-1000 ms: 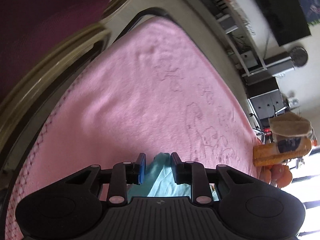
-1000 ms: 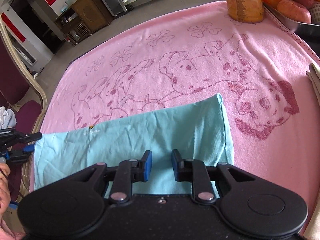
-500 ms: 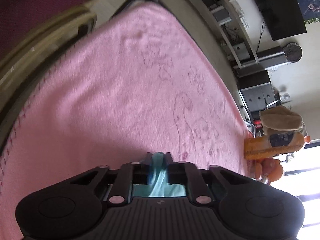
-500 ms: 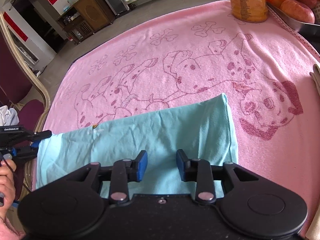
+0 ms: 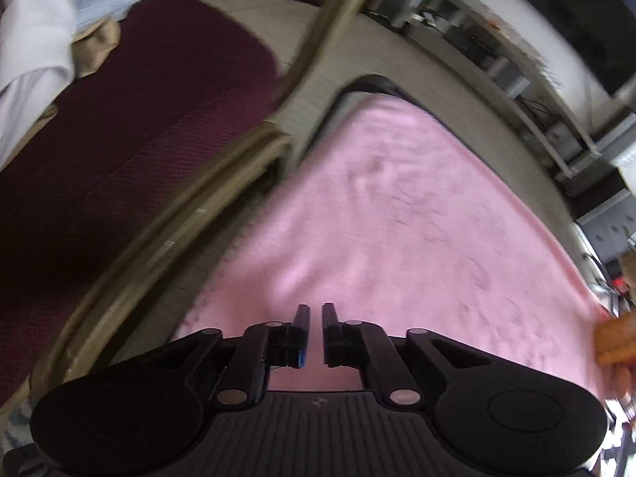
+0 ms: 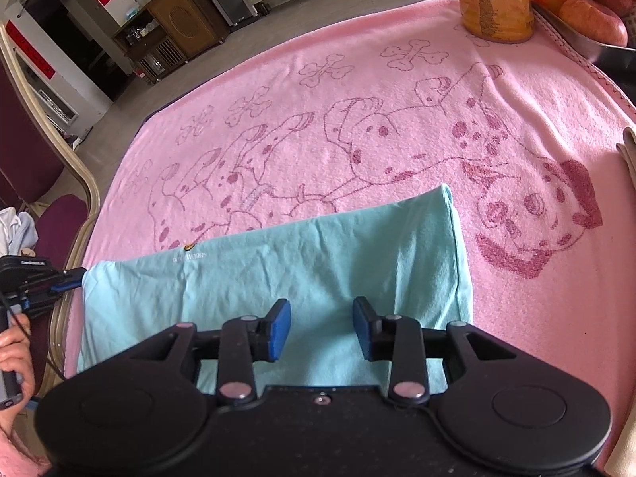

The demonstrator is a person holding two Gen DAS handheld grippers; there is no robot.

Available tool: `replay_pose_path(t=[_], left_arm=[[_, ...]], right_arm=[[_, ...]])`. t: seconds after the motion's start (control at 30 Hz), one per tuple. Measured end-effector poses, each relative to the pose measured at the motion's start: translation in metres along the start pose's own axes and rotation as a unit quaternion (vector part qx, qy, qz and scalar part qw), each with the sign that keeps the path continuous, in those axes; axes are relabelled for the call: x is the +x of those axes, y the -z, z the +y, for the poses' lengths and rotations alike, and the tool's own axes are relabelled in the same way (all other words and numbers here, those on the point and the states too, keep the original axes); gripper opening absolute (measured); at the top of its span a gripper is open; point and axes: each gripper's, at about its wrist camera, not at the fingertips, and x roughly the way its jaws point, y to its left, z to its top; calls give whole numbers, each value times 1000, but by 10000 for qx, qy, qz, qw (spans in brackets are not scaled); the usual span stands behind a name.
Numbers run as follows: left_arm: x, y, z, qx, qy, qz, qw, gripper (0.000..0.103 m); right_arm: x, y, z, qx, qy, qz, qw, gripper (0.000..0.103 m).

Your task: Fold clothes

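A folded light teal garment point(image 6: 278, 274) lies flat on the pink dog-print blanket point(image 6: 357, 119) at the near edge of the table. My right gripper point(image 6: 321, 328) is open and empty just above the garment's near side. My left gripper point(image 5: 315, 334) is nearly closed with a narrow gap and holds nothing; it hovers over the blanket's point(image 5: 397, 218) left corner. In the right wrist view the left gripper point(image 6: 59, 282) sits at the garment's left edge, apart from it or just touching; I cannot tell which.
A maroon chair point(image 5: 139, 139) with a gold frame stands left of the table, with white and blue clothes point(image 5: 47, 20) piled on it. An orange bottle point(image 6: 495, 0) and a metal fruit tray point(image 6: 604, 45) stand at the far right. A beige cloth point(image 6: 628, 151) lies at the right edge.
My left gripper let go of the teal garment's corner and pulled back left, turning toward the chair. My right gripper opened wider over the garment.
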Motion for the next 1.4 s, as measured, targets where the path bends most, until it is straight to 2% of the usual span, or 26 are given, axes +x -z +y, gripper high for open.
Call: replay_pose_path(t=[0.1, 0.17, 0.27, 0.37, 0.43, 0.53, 0.63, 0.7, 0.73, 0.77, 0.87, 1.0, 1.07, 1.1, 1.13, 1.2, 1.33, 1.4], left_arm=[[-10, 14, -22, 638, 410, 153, 9970, 11], [-8, 29, -38, 1137, 678, 450, 9902, 12], [-8, 44, -44, 1531, 492, 631, 9850, 13], [-8, 58, -49, 1905, 275, 791, 9781, 14], [-24, 61, -35, 1819, 267, 710, 9804, 17], [-48, 76, -17, 1852, -49, 731, 9800, 21], [-73, 93, 0, 1894, -383, 760, 9782, 23], [-82, 99, 11, 1727, -296, 780, 9814, 25], [-87, 102, 17, 1636, -241, 789, 9831, 30], [-88, 104, 20, 1542, -196, 793, 9847, 35], [-85, 108, 22, 1379, -231, 833, 9867, 36], [-77, 109, 22, 1253, -412, 939, 9868, 29], [-72, 111, 22, 1267, -468, 1009, 9857, 15], [-71, 112, 21, 1310, -498, 1024, 9848, 14], [-71, 114, 19, 1411, -545, 1008, 9834, 0], [-73, 119, 13, 1640, -658, 914, 9800, 0], [-82, 131, 12, 1777, -1122, 708, 9751, 0], [-76, 141, 8, 2010, -1554, 788, 9640, 0]], right_arm=[[-2, -1, -2, 98, -40, 2, 9999, 34], [-7, -2, -4, 193, -184, -106, 9996, 33], [-10, -4, -9, 365, -409, -128, 9984, 33], [-8, -6, -15, 559, -333, -74, 9979, 33], [-17, -5, -17, 597, -276, -214, 9976, 33], [-48, 1, -16, 558, -265, -603, 9963, 33], [-87, 21, -17, 806, -588, -957, 9904, 33], [-108, 41, -22, 1007, -981, -1025, 9848, 33], [-116, 50, -23, 1048, -1116, -1010, 9830, 33], [-120, 59, -26, 1103, -1185, -989, 9818, 33], [-119, 80, -36, 1377, -1152, -889, 9797, 33], [-109, 87, -47, 1552, -607, -722, 9834, 34], [-104, 86, -53, 1621, -486, -631, 9836, 34], [-101, 85, -55, 1657, -397, -588, 9836, 34], [-99, 87, -57, 1669, -327, -539, 9840, 34], [-95, 90, -58, 1625, -200, -437, 9855, 34], [-87, 92, -51, 1385, 120, -246, 9900, 34], [-82, 93, -48, 1263, 279, -150, 9915, 34]])
